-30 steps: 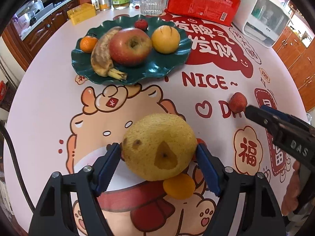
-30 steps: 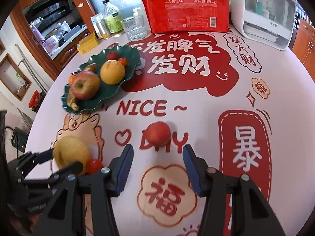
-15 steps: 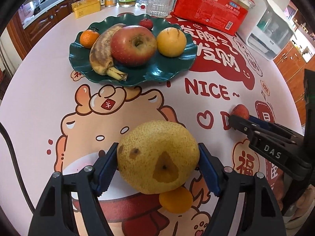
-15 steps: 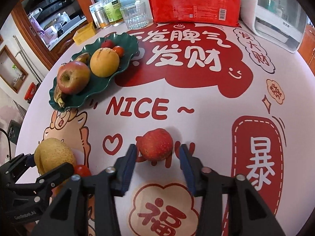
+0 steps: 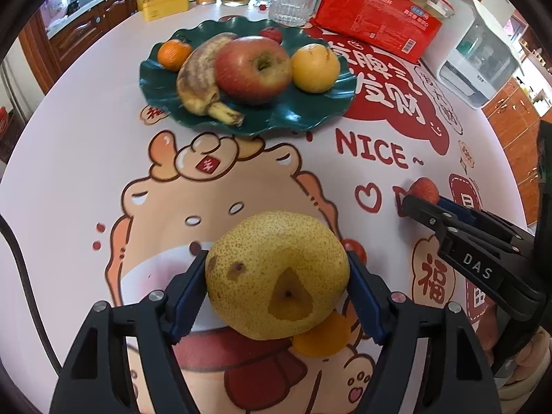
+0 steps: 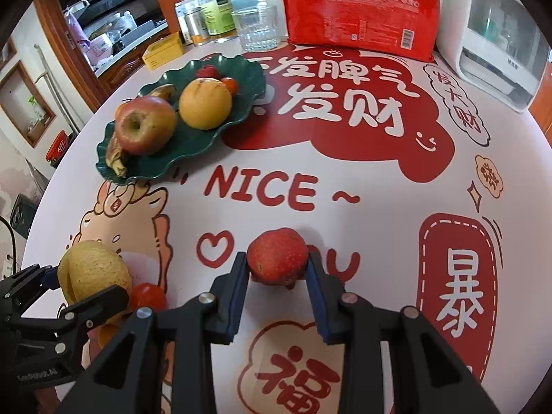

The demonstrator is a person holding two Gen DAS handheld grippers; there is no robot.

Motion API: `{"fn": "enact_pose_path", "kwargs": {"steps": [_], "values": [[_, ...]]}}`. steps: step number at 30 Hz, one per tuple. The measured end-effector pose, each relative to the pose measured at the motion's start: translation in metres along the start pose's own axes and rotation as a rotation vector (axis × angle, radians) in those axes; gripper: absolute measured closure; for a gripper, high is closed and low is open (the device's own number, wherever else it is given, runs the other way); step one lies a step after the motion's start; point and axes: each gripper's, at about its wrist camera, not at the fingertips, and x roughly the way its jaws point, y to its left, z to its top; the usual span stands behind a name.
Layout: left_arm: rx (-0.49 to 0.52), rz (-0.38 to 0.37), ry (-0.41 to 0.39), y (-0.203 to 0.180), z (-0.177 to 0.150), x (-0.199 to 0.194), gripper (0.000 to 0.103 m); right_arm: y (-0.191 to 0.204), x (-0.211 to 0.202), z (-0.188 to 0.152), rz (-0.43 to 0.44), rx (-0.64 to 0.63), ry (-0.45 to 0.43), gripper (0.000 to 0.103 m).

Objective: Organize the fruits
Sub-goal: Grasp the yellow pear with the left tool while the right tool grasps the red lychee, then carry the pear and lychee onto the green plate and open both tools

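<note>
I'm holding the big yellow pear (image 5: 277, 277) in my left tool (image 5: 276, 296), both blue pads pressing on its sides, and it's looking like it's hanging a bit above the surface (image 5: 86, 120) with a little orange citrus (image 5: 321, 339) and a cherry tomato (image 6: 148, 296) sitting just under and beside it. My right tool (image 6: 277, 277) is closing on the small red fruit (image 6: 277, 260) — the pads are already touching it on both sides, and it's sitting right on the printed lettering near the heart. So I'm reading this as the pick-up step for two fruits at once, with the pear secured and the red one just getting pinched. The green plate (image 5: 300, 120) is well apart from both, further back on the surface, and it's already carrying an apple (image 5: 253, 69), a spotty banana (image 5: 200, 79), a round yellow-orange fruit (image 5: 315, 67), a small tangerine (image 5: 174, 54) and something small and red at the back. Next I'm thinking I need to firm up the right grip, lift, and carry both over to the plate — the free space is mostly along the near rim, so I'm going to have to set the pear down gently so it's not rolling off or bumping the apple. The citrus and tomato are waiting their turn.
</note>
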Motion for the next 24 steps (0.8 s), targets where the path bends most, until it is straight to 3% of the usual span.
{"fn": "enact_pose_path", "kwargs": {"steps": [7,13,24], "values": [[0.017,0.002,0.009,0.004,-0.002,-0.015,0.029,0.017,-0.016,0.001,0.014,-0.027,-0.008,0.07],[0.033,0.008,-0.036,0.008,0.008,-0.04,0.029,0.032,-0.036,0.007,0.033,-0.037,-0.014,0.07],[0.123,0.034,-0.169,0.006,0.061,-0.111,0.029,0.057,-0.099,0.059,0.082,-0.078,-0.088,0.07]]}}
